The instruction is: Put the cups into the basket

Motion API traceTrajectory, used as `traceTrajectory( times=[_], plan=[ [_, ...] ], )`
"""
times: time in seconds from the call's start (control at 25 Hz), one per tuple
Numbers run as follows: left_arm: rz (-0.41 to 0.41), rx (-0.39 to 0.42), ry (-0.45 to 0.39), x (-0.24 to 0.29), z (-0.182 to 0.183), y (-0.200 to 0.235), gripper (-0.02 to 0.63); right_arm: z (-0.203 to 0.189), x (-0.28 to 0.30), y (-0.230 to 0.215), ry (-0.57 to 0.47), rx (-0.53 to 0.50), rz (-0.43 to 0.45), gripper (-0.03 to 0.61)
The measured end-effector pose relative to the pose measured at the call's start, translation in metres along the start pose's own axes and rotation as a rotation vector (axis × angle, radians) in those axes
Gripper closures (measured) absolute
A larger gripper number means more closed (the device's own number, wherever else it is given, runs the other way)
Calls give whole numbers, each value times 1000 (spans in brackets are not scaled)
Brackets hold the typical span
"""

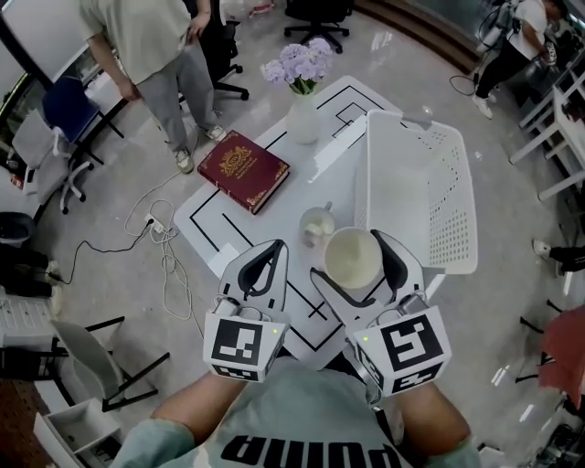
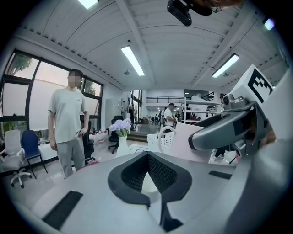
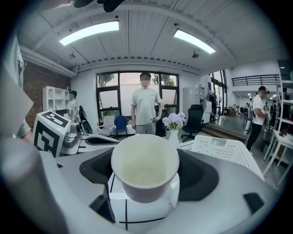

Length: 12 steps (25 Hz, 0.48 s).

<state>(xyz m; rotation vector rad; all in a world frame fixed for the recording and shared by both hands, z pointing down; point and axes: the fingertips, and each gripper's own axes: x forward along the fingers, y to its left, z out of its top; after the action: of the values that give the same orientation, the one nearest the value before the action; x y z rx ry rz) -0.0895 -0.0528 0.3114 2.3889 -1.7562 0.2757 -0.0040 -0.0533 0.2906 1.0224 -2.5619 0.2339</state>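
Between the right gripper's [image 3: 144, 176] jaws sat a paper cup [image 3: 144, 157], clasped by its sides; probably light and crushable, needing gentle pressure. Left gripper [image 2: 147, 157] jaws met, empty.

Grey tools [image 1: 271, 249] [image 1: 355, 258], pale green shirt [image 1: 294, 413]

Left of your left gripper [image 1: 264, 263], a blue chair [image 1: 62, 108] stands on the glossy floor [image 1: 101, 212]; a black office chair [image 1: 315, 11] sits ahead. Beyond your right gripper [image 1: 356, 260], tall windows [image 3: 107, 103] stand under ceiling strip lights [image 3: 89, 33].
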Motion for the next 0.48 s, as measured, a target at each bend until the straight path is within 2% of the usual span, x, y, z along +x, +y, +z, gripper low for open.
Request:
traceTrajectory(
  times=[0.48],
  plan=[
    [5,25,-7,40,25,-47,609,10,-30,-71,-35,-21,-16,183]
  ],
)
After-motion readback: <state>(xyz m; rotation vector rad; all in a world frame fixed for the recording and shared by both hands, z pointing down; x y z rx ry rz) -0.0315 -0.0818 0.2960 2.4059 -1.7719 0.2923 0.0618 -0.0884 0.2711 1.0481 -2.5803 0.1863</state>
